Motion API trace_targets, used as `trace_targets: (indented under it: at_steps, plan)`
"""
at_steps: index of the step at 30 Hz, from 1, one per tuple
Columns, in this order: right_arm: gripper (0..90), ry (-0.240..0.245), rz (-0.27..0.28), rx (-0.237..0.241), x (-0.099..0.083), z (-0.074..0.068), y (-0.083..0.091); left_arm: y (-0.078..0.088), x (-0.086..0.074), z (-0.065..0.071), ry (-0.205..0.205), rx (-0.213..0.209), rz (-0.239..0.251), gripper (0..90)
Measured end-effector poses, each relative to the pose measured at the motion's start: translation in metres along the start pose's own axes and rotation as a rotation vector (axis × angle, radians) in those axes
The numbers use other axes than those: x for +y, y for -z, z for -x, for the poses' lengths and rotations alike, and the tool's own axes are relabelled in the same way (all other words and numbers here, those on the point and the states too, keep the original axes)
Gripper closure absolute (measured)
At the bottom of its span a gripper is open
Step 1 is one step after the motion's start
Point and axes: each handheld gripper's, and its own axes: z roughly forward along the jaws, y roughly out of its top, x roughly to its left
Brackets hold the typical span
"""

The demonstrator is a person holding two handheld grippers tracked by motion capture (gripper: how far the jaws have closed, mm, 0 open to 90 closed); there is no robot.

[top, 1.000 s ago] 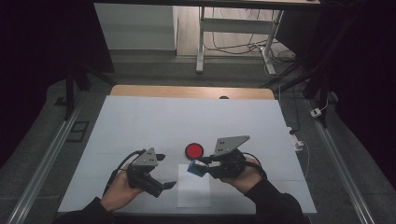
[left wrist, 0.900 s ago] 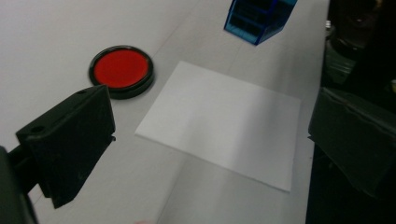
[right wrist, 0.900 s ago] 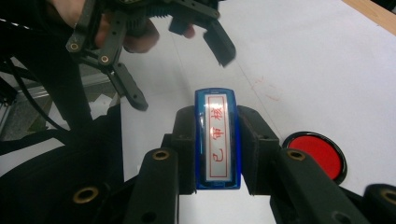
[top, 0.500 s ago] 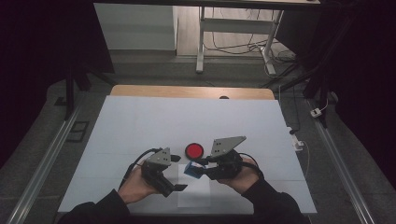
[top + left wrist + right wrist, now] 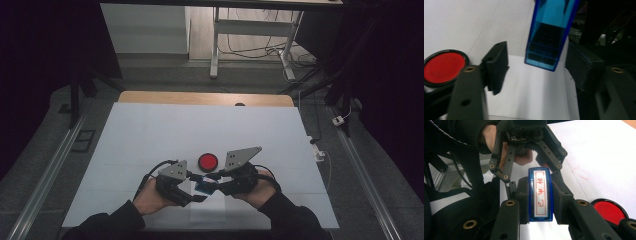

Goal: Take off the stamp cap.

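Observation:
A blue see-through stamp (image 5: 540, 195) with a white label in red characters lies gripped lengthwise in my right gripper (image 5: 540, 181), which is shut on it. In the high view the stamp (image 5: 204, 187) hangs just above the table between both hands. My left gripper (image 5: 536, 51) faces the stamp's (image 5: 549, 30) free end. Its jaws have just been closing and now flank that end with a gap on each side, so they are open. A round red ink pad (image 5: 208, 161) sits on the table just beyond the grippers.
A white sheet of paper (image 5: 207, 216) lies under the hands near the front edge of the white table (image 5: 150, 130). The red pad (image 5: 444, 66) is close to the left gripper's left jaw. A wooden strip (image 5: 200, 98) borders the table's far edge.
My left hand has moved right, up to the right gripper, and its jaws have narrowed around the stamp's free end. The right gripper and the stamp have stayed in place.

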Motion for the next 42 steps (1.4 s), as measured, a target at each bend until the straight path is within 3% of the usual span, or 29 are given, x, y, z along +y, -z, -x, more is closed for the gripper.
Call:
trace_targets:
  at_steps: [9, 17, 28, 42]
  plan:
    - [71.0, 0.021, 0.011, 0.028, 0.000, -0.001, 0.001, 0.001, 0.000, 0.002, -0.031, -0.034, 0.002, 62.1]
    - [70.9, 0.046, 0.017, 0.051, 0.000, -0.001, 0.003, 0.002, -0.001, 0.000, -0.036, -0.075, 0.016, 66.5]
    - [71.1, 0.052, 0.056, 0.060, 0.001, -0.001, 0.005, 0.005, 0.002, -0.006, 0.025, -0.139, 0.027, 68.9]
    - [71.2, 0.103, 0.052, -0.002, 0.002, -0.006, 0.004, 0.006, 0.001, -0.011, 0.118, -0.140, 0.002, 69.1]
